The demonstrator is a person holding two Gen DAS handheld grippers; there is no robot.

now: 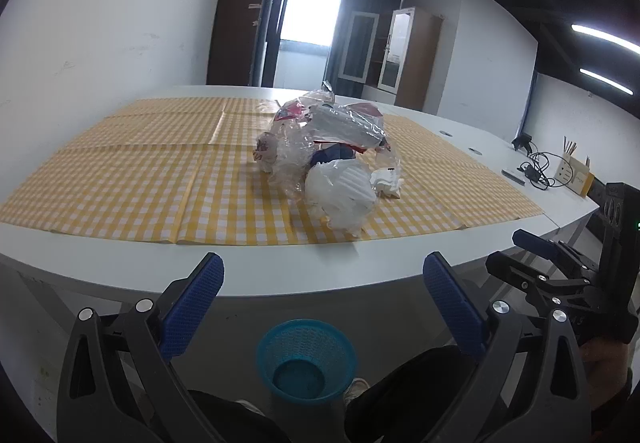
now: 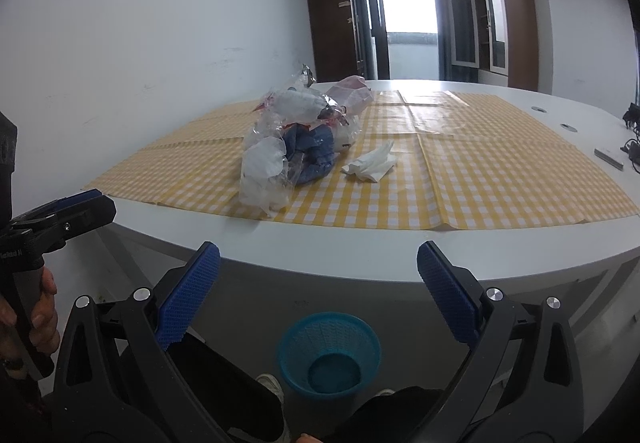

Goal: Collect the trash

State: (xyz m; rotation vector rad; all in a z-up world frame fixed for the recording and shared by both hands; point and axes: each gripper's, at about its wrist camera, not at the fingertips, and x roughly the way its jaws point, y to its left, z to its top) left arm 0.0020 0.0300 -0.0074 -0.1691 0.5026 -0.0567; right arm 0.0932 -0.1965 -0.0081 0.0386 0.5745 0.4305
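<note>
A heap of crumpled clear and white plastic wrappers (image 1: pixel 326 159) (image 2: pixel 296 139) lies on the yellow checked cloth (image 1: pixel 140 163) (image 2: pixel 480 171). A crumpled white tissue (image 1: pixel 386 181) (image 2: pixel 370 163) lies beside the heap. On the floor below the table edge stands a blue mesh waste basket (image 1: pixel 306 361) (image 2: pixel 329 355). My left gripper (image 1: pixel 324 279) is open and empty, held short of the table edge. My right gripper (image 2: pixel 318 267) is likewise open and empty; it also shows at the right in the left wrist view (image 1: pixel 516 247).
The white table (image 1: pixel 280 271) (image 2: pixel 360 247) curves along its near edge. At its far right lie cables (image 1: pixel 536 167), a small box with sticks (image 1: pixel 574 171) and a flat grey object (image 2: pixel 609 157). A person's legs and shoes are beside the basket. Cabinets stand behind.
</note>
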